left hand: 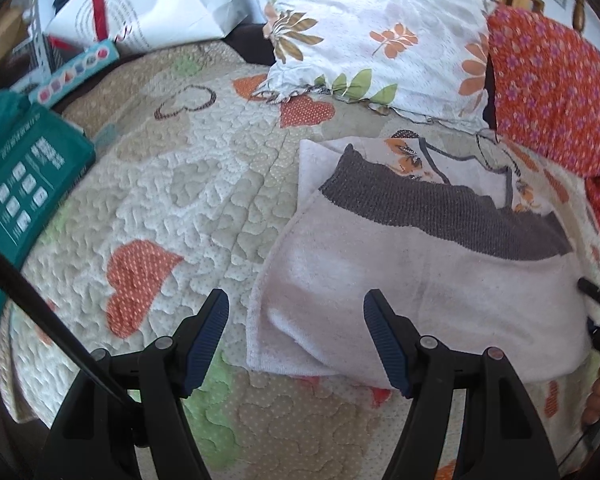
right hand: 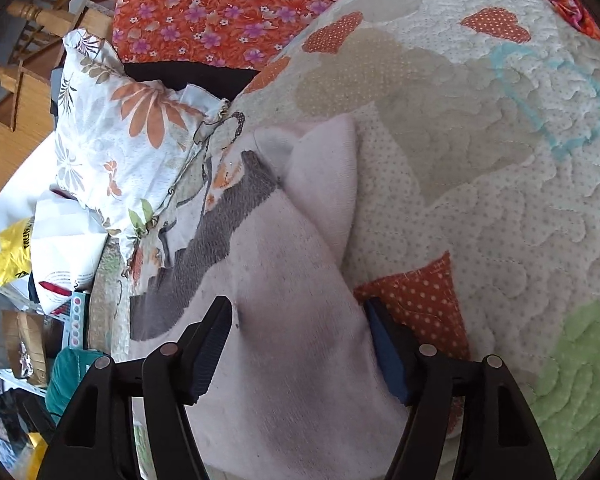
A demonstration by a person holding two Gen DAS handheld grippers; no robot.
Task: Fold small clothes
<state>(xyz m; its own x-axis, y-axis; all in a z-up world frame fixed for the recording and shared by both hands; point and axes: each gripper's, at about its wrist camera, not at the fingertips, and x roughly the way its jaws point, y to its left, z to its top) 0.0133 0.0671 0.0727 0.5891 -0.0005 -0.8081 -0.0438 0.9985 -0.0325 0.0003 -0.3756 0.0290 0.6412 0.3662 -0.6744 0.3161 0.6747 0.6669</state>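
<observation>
One folded pale-pink garment, grey-banded.

Pink garment btm edge cut off

Soft, even daylight, faint shadows, strong fisheye bending with dark corners, slight blur at edges.

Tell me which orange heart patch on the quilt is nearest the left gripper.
The big polka-dotted heart just left of the left gripper; other hearts lie far up by the floral pillow.
</observation>
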